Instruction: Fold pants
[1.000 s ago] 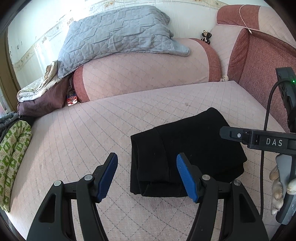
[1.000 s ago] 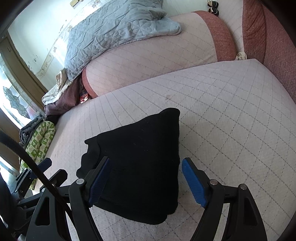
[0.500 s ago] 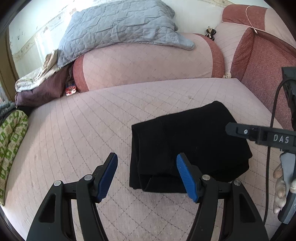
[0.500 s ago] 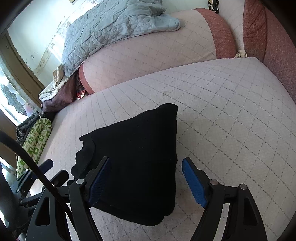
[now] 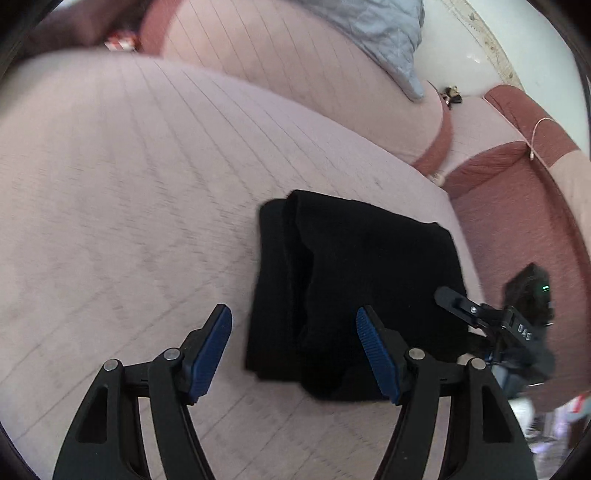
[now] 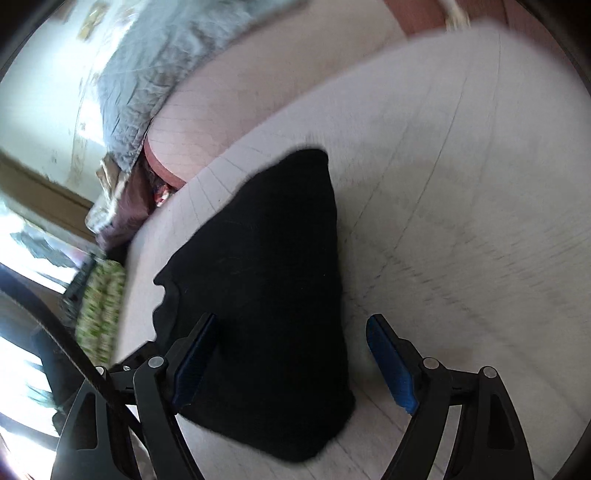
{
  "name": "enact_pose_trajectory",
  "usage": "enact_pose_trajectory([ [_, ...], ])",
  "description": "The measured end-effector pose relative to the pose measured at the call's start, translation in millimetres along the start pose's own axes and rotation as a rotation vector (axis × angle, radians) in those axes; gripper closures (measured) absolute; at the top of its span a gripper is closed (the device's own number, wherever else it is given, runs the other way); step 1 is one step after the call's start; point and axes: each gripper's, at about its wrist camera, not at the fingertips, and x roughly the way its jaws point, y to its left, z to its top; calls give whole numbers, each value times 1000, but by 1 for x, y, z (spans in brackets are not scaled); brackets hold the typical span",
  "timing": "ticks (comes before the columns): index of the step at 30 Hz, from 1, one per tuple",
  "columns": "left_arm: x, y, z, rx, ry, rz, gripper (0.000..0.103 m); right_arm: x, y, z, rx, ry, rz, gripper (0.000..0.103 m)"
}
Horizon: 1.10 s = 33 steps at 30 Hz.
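The black pants (image 5: 354,280) lie folded into a compact stack on the pink quilted sofa seat (image 5: 129,206). My left gripper (image 5: 295,350) is open and empty, hovering over the stack's near left edge. The right gripper's body (image 5: 517,328) shows at the stack's right side in the left wrist view. In the right wrist view the pants (image 6: 266,288) fill the centre and my right gripper (image 6: 291,362) is open and empty above their near right edge. Both views are tilted and blurred.
A pink bolster cushion (image 5: 295,70) with a grey quilted pillow (image 5: 369,26) on it runs along the back. A red-brown armrest (image 5: 517,206) bounds the right side. Heaped cloth (image 6: 118,199) and a green patterned item (image 6: 99,314) lie at the left end.
Both grippers have rolled and swung, so both views tilt and blur. The left view now looks further right. The folded pants have stayed in place and both grippers stayed open.
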Motion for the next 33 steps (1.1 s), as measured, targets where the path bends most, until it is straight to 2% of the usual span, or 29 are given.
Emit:
enact_pose_trajectory([
  [3,26,-2,8,-8,73,-68,25,5,-2,4,39,-32,91,11],
  [5,36,-7,11,-15,74,-59,21,15,3,3,35,23,173,13],
  [6,37,-12,11,-9,73,-42,21,18,7,1,9,31,153,16],
  [10,33,-26,19,16,73,-11,33,18,25,1,-56,37,123,52],
  [13,30,-28,32,12,58,-19,40,9,40,9,-96,-5,121,59],
  [17,32,-32,55,10,24,-1,43,5,58,20,-173,-63,72,59],
  [20,41,-29,68,-17,17,22,43,5,54,31,-168,-79,71,59],
  [21,47,-25,69,-30,30,45,43,9,49,35,-157,-75,48,55],
  [22,56,-21,69,-41,54,92,42,14,47,37,-147,-65,20,47],
  [23,61,-18,67,-47,67,96,39,23,41,38,-135,-37,-33,38],
  [25,57,-17,64,-61,65,70,39,31,29,39,-107,-2,-94,29],
  [28,29,-28,62,-31,10,68,40,7,25,47,-44,-71,-85,29],
  [30,11,-39,63,6,-51,68,40,-27,29,53,-27,-187,-71,29],
  [31,4,-46,65,30,-78,55,40,-40,31,54,-24,-232,-22,29],
  [33,4,-59,73,62,-102,47,40,-52,31,57,-14,-261,139,29],
])
